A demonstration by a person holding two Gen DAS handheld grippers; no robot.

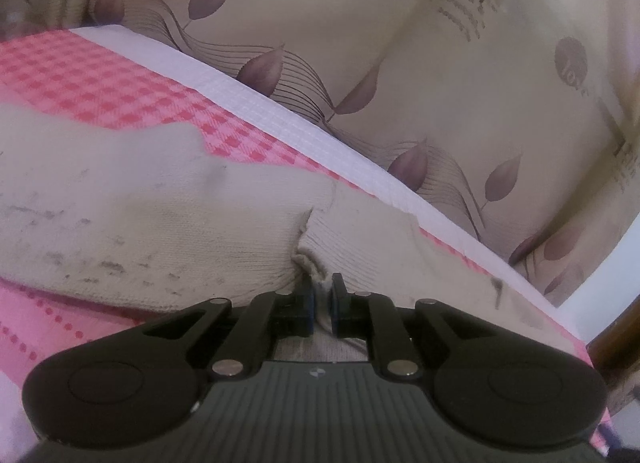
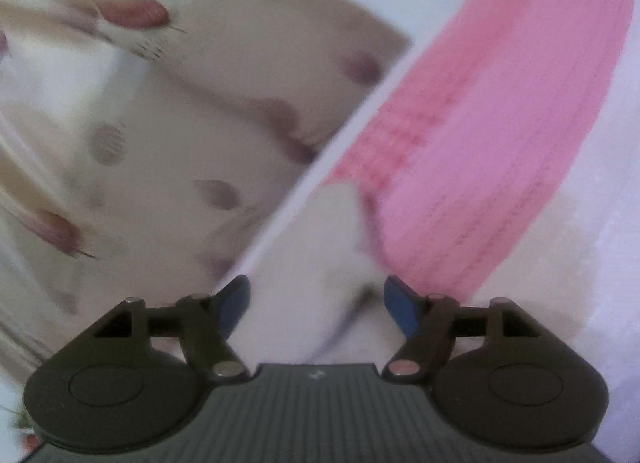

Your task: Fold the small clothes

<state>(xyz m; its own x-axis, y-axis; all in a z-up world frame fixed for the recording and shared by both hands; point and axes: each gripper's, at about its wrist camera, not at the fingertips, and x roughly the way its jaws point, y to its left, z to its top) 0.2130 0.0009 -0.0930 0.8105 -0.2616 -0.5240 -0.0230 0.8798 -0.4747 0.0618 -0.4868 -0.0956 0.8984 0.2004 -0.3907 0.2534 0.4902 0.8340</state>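
Note:
A cream knitted garment (image 1: 160,223) with dark smudges lies on a pink checked cloth (image 1: 80,75). My left gripper (image 1: 321,295) is shut on a pinched edge of the knit, which bunches up between the blue pads. In the blurred right wrist view, my right gripper (image 2: 316,303) is open, its blue pads (image 2: 236,303) wide apart. A pale fold of the garment (image 2: 340,247) lies between and just ahead of them, on the pink cloth (image 2: 480,143).
The pink cloth has a white border (image 1: 280,111). Beyond it hangs or lies beige fabric with purple leaf prints (image 1: 400,43), which also shows in the right wrist view (image 2: 160,123). A dark wooden edge (image 1: 616,347) shows at the far right.

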